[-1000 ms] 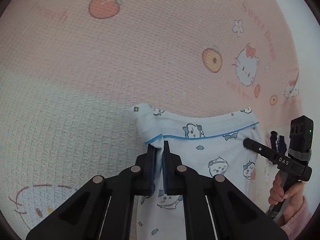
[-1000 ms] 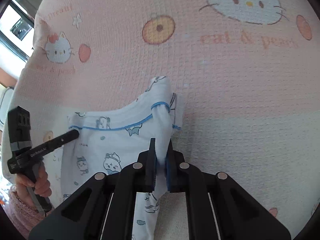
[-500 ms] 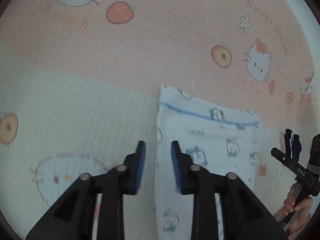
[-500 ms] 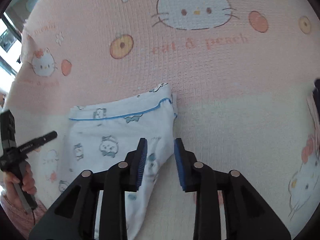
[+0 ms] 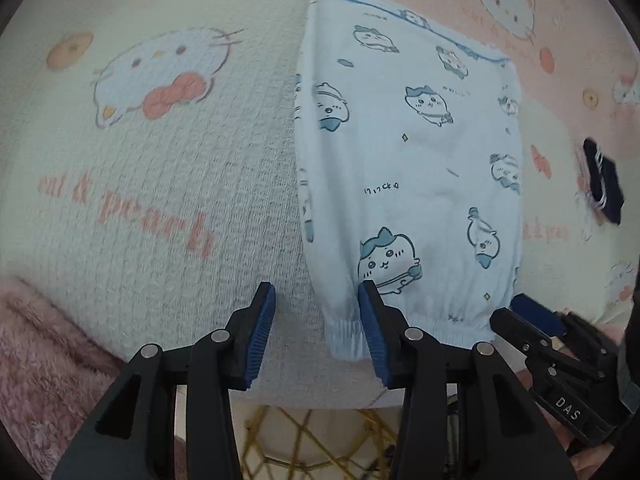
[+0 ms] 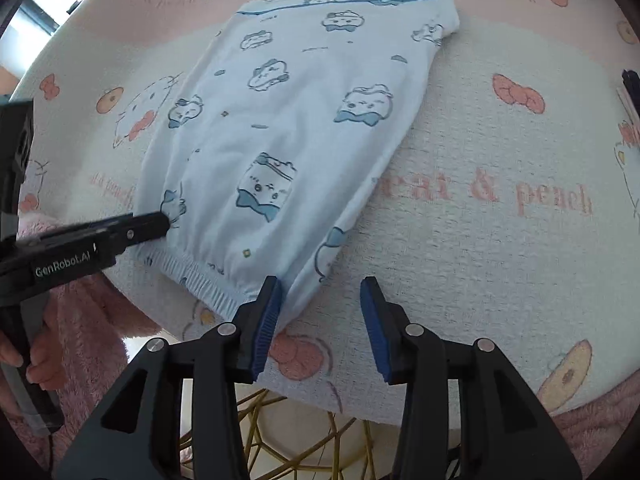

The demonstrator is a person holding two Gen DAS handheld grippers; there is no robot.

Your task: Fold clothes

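the light blue garment (image 5: 408,168) with cartoon animal prints lies flat on the pink and cream blanket (image 5: 160,184), already doubled into a long narrow panel. its long axis runs away from the person: the gathered elastic hem (image 5: 404,334) sits at the near edge of the blanket, just in front of both tools, and the end with the blue piping (image 6: 340,2) lies at the far end.

the left gripper (image 5: 316,312) hovers at the near left corner, jaws spread wide and holding nothing; its right pad overlaps the hem corner in the view, though whether it touches is not clear. the right gripper (image 6: 320,304) is likewise spread and empty at the near right corner, its left pad just beside the cloth edge. both tools point forward along the garment, level with each other, one at each hem corner, neither clearly nearer.

judging by this, the next fold likely carries the hem end toward the piped end, so each tool would need to close on its own corner first. a dark folded item (image 5: 604,180) lies well apart to the right.
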